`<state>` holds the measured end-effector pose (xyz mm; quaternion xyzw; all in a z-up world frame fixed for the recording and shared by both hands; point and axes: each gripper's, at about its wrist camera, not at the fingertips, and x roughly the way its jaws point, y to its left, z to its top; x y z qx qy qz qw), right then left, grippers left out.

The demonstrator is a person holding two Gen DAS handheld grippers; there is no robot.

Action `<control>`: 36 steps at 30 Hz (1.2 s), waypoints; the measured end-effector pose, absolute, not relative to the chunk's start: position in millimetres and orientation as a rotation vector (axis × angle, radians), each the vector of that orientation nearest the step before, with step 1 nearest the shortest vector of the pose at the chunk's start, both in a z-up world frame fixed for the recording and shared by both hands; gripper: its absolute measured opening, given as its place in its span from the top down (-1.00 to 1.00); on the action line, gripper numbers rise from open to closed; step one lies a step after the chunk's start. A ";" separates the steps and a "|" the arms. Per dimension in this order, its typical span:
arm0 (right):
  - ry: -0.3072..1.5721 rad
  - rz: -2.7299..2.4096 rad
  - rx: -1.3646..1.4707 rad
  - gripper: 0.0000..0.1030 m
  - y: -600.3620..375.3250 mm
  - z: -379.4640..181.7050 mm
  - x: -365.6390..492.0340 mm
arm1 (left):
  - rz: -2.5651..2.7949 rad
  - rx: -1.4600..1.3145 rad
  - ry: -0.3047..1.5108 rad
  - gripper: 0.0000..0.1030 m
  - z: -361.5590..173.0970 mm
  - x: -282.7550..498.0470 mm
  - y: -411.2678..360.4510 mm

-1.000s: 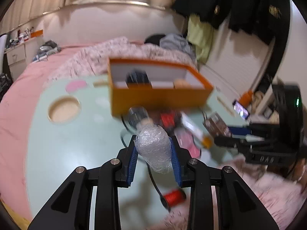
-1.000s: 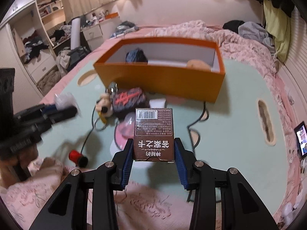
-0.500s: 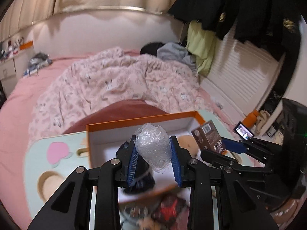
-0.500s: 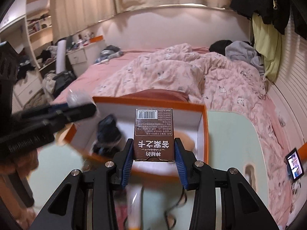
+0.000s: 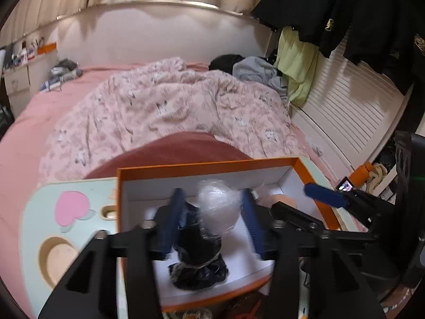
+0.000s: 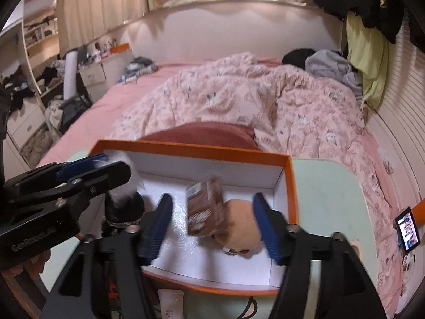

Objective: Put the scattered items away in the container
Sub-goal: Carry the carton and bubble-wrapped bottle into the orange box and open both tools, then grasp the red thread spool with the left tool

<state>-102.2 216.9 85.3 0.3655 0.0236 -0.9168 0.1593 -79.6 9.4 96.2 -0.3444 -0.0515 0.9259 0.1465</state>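
Both grippers hang over the orange box [image 6: 288, 186]. The left gripper [image 5: 212, 220] is opening, its pads clear of the bubble-wrap bundle [image 5: 217, 207] between them. The right gripper [image 6: 212, 226] is opening too, with the brown carton [image 6: 204, 207] loose and tilted above the box floor, beside a tan plush [image 6: 241, 226].

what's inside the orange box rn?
Orange box holds a brown carton tilted over a tan plush, a dark bundle and a bubble-wrap wad. The floor beneath them is hidden.
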 end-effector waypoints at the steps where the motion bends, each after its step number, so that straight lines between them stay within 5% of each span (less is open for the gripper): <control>1: 0.055 -2.629 1.024 -0.44 219.4 88.1 -98.1 | 2.671 -0.961 -0.138 -0.34 101.1 -71.7 7.7; 7: 0.012 -2.587 0.976 -0.50 234.2 101.0 -68.1 | 2.537 -0.959 -0.002 -0.35 113.4 -11.2 0.9; 16: -0.020 -2.514 1.049 -0.52 261.4 78.5 -5.8 | 2.431 -1.251 -0.080 -0.35 52.4 82.4 -26.0; 22: 0.029 -2.432 1.122 -0.52 259.1 55.3 14.9 | 2.384 -1.291 -0.280 -0.35 33.1 109.7 -22.7; 32: 0.003 -2.426 1.122 -0.52 256.2 51.3 17.6 | 2.440 -1.364 -0.162 -0.34 20.6 103.0 -4.6; 33: 0.006 -2.428 1.119 -0.52 255.7 51.5 18.9 | 2.452 -1.364 -0.141 -0.30 19.8 105.0 -2.8; 36: 0.010 -2.428 1.119 -0.52 255.2 52.0 19.4 | 2.467 -1.354 -0.051 0.29 18.5 109.2 4.8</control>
